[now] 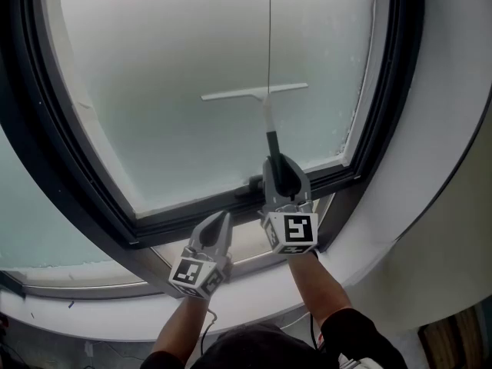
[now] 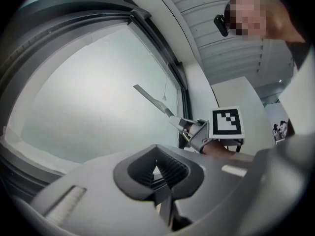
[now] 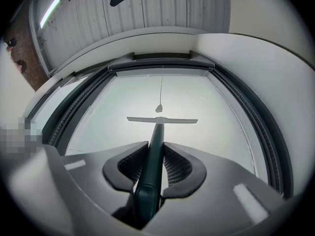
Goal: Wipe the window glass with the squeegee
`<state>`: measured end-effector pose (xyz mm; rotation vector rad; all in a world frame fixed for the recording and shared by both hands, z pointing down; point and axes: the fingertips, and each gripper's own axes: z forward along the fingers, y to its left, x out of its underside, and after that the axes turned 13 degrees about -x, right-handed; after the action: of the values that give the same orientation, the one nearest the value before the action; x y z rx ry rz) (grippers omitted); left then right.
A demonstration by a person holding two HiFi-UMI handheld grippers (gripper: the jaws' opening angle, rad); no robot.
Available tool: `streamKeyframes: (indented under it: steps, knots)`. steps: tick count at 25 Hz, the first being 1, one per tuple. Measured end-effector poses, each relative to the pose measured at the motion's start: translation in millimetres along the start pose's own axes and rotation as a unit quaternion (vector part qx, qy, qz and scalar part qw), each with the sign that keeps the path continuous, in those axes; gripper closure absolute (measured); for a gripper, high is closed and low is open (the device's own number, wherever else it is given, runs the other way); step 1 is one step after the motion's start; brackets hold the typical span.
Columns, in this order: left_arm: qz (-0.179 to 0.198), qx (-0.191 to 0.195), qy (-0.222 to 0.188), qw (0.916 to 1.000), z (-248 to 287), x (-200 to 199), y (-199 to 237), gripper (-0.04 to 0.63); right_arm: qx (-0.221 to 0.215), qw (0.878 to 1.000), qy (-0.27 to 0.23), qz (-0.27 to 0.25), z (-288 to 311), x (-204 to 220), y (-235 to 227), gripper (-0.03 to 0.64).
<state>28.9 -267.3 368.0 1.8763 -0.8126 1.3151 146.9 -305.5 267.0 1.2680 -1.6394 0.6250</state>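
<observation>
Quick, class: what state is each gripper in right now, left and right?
Left gripper: shut, nothing between its jaws.
Right gripper: shut on the squeegee handle, blade against the window glass.

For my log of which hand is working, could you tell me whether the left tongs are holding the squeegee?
No, the squeegee is clamped in the right tongs; the left tongs are shut, empty.
</observation>
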Motion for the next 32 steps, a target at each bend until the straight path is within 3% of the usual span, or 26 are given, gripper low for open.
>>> streamKeyframes:
  steps: [13,19,32]
  knots:
    - [-0.010,-0.016,0.019,0.9996,-3.5,18.7,5.7,0.597,-0.002,1.000,0.017,0.004,-18.5,25.6,5.2,0.520]
    - [0.008,-0.023,0.038,0.9990,-8.3,31.7,12.5,0.597,-0.002,0.999,0.033,-0.004,-29.8,39.9,7.4,0.520]
    - [-0.005,-0.028,0.052,0.9983,-13.7,47.3,16.6,0.597,0.001,0.998,0.056,0.020,-49.8,66.5,15.1,0.520]
